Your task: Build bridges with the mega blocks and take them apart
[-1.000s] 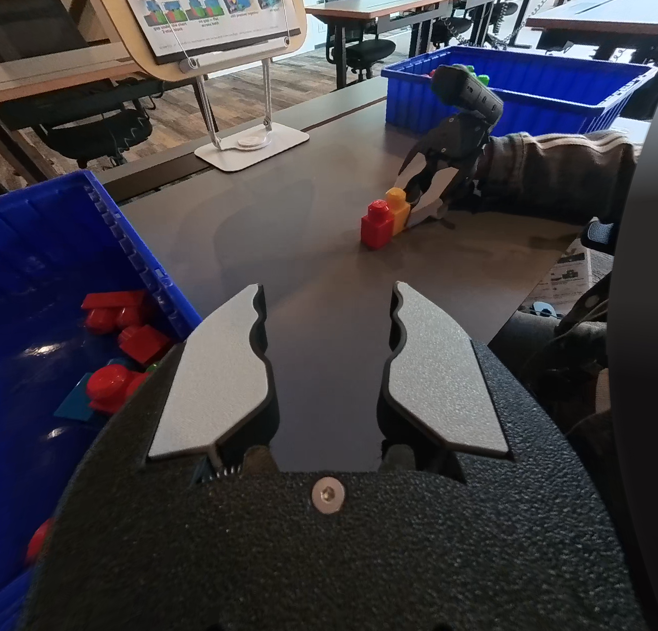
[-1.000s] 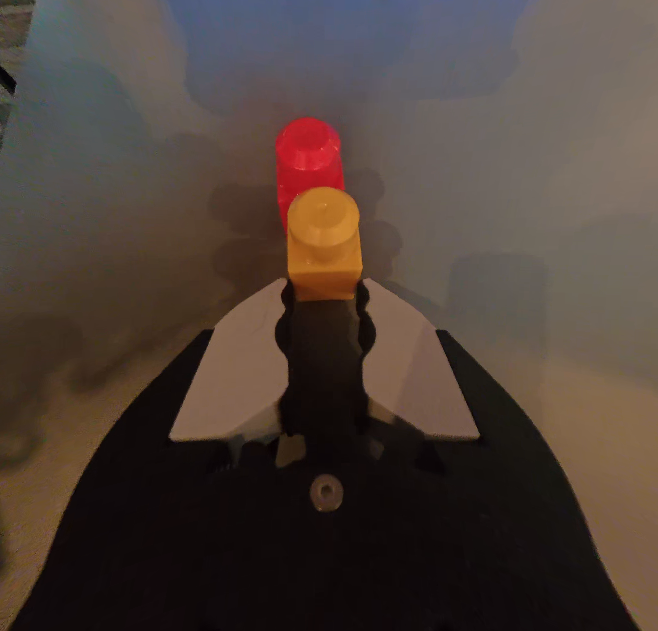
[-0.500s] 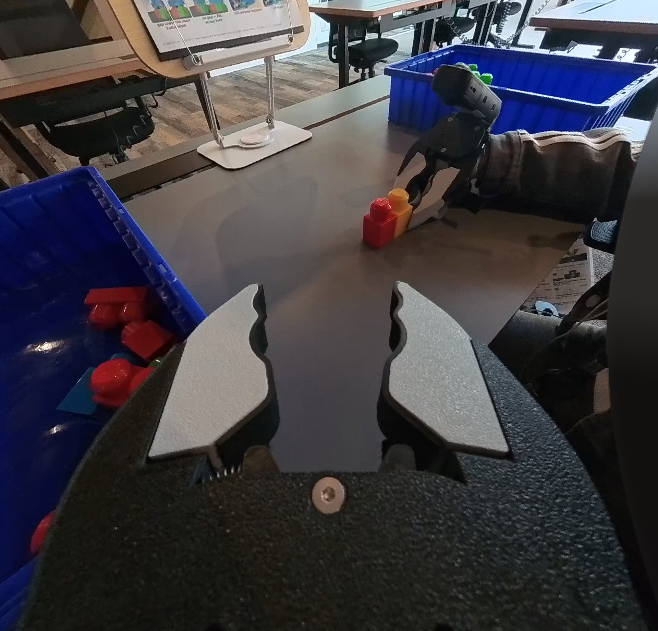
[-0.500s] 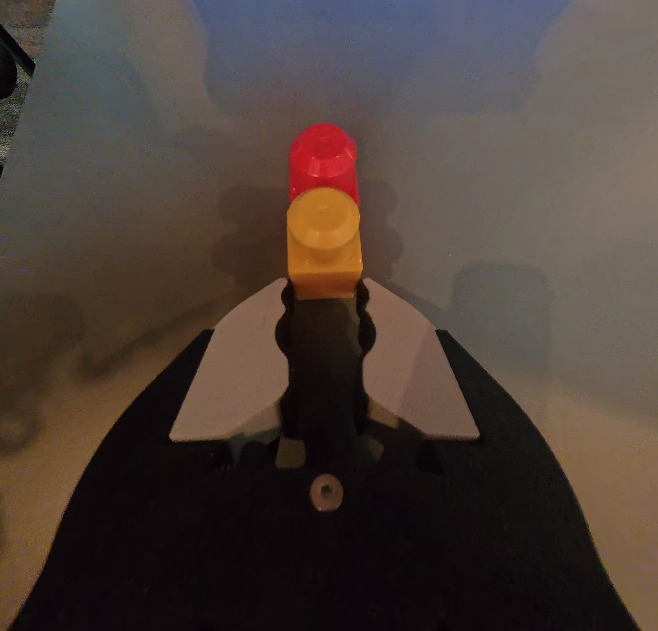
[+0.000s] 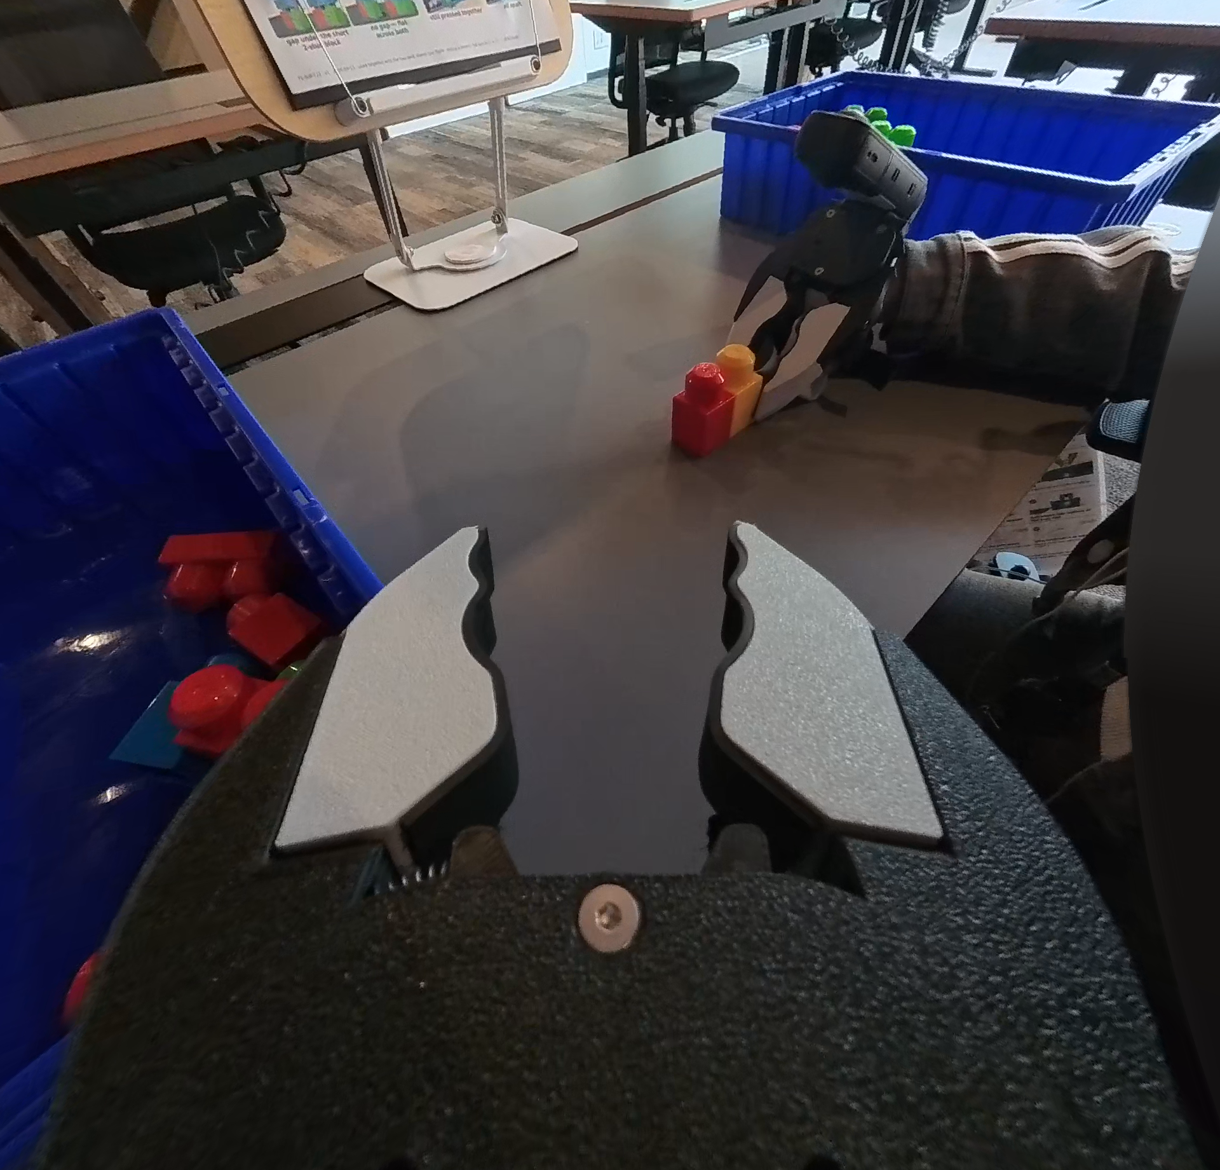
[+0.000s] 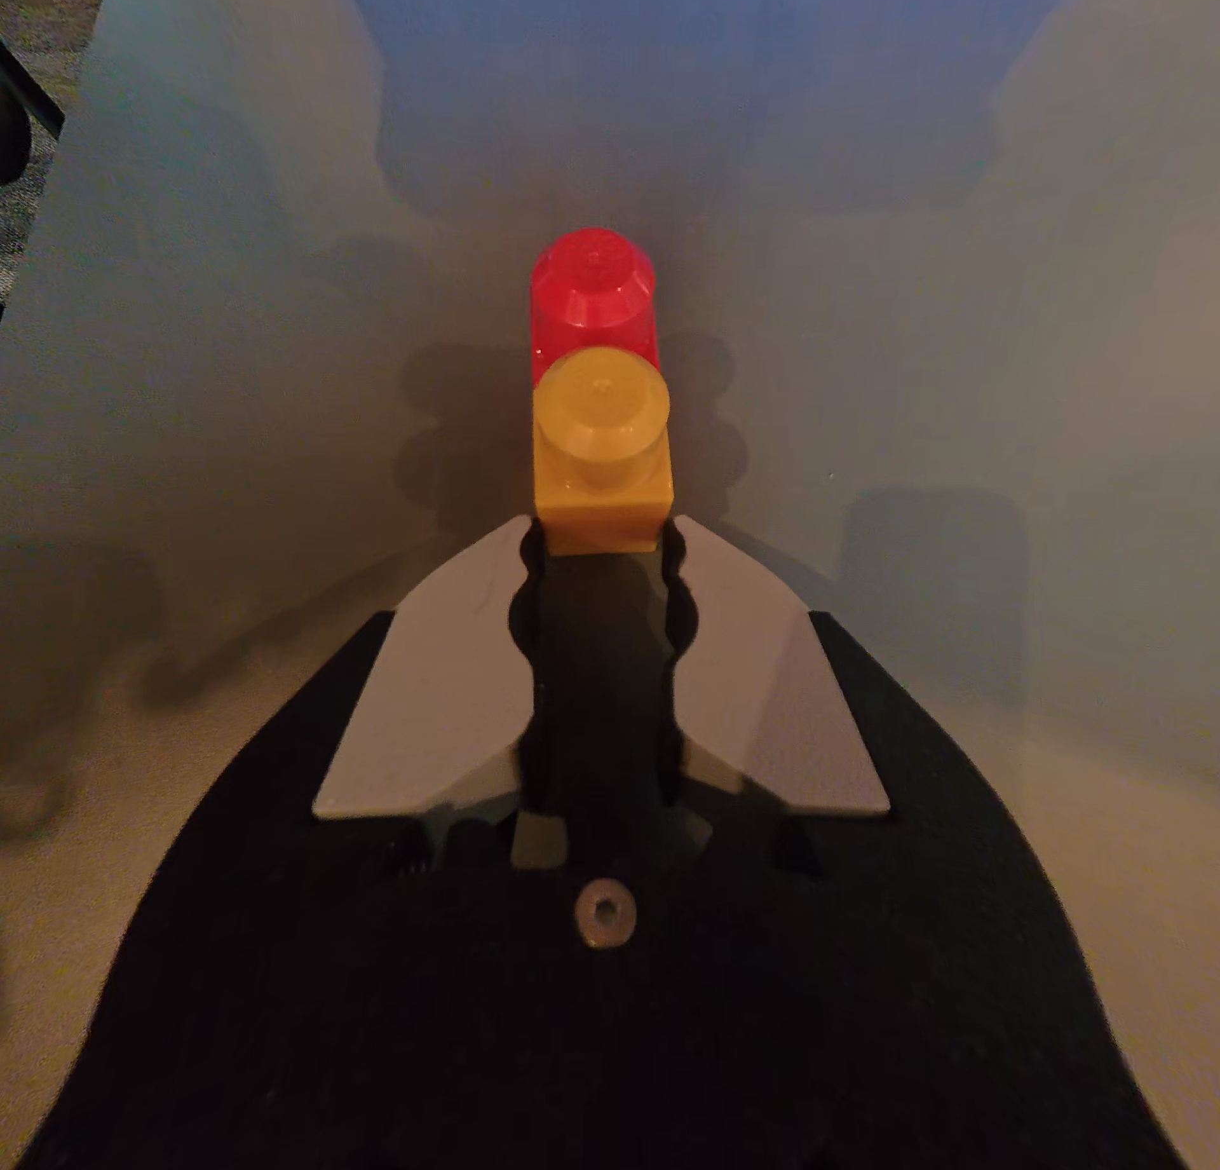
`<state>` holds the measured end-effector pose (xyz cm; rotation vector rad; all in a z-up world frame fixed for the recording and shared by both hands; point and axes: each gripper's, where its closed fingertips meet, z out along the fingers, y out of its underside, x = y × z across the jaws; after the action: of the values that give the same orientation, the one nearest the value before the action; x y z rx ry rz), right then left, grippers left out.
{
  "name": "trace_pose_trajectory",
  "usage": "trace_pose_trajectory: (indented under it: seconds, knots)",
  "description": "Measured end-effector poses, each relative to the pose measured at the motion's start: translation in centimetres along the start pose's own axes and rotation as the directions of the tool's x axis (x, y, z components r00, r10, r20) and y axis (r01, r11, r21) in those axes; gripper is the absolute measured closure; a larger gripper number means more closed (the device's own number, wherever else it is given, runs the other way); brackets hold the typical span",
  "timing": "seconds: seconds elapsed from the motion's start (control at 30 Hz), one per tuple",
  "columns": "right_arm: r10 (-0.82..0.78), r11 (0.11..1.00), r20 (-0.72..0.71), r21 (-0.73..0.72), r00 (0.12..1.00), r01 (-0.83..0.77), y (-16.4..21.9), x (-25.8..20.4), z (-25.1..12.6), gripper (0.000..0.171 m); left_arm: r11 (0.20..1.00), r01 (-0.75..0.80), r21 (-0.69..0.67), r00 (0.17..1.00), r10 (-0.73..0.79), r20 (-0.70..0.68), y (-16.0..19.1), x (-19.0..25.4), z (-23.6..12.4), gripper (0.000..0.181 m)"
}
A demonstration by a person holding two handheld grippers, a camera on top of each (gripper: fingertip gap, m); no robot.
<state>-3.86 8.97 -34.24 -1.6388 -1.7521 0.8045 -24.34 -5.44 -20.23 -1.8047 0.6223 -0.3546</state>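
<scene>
- Right tongs (image 6: 601,531), with grey textured pads and wavy inner edges, pinch the yellow block (image 6: 604,458) at its base.
- Left tongs (image 5: 604,564) gape wide, holding nothing, above the dark smooth desk (image 5: 462,425).
- Glossy one-stud red block (image 5: 703,409) stands touching the yellow one.
- Blue ribbed bin (image 5: 264,478) at left holds loose red blocks (image 5: 264,617).

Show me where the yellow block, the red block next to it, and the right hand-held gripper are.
yellow block (image 6: 597,484): right wrist view, on its top face beside the stud.
red block (image 5: 701,412): left wrist view, on its front side.
right hand-held gripper (image 6: 602,534): right wrist view, midway between its fingertips.
</scene>
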Motion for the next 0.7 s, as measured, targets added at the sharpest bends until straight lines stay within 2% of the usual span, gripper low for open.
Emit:
trace_pose_trajectory:
  seconds: [0.27, 0.43, 0.57, 0.7]
  knots:
    - [0.043, 0.997, 0.015, 0.067, 0.999, -0.044, -1.1, -0.2, -0.6, 0.114, 1.000, -0.004, -0.004, 1.000, 0.004, 0.003, 0.0, -0.1, -0.1, 0.114]
    - [0.075, 0.982, -0.047, 0.180, 0.996, -0.065, -3.0, 0.2, -3.5, 0.103, 0.999, -0.021, -0.043, 0.999, 0.023, 0.049, 0.2, -1.4, -1.2, 0.115]
    - [0.122, 0.940, -0.108, 0.331, 0.987, -0.080, -4.4, -0.3, -7.0, 0.102, 0.987, -0.085, -0.137, 0.988, 0.102, 0.119, 0.4, -4.1, -3.3, 0.116]
    - [0.158, 0.899, -0.167, 0.432, 0.973, -0.072, -4.3, -0.7, -10.1, 0.106, 0.950, -0.147, -0.276, 0.966, 0.198, 0.165, 1.1, -7.9, -5.6, 0.118]
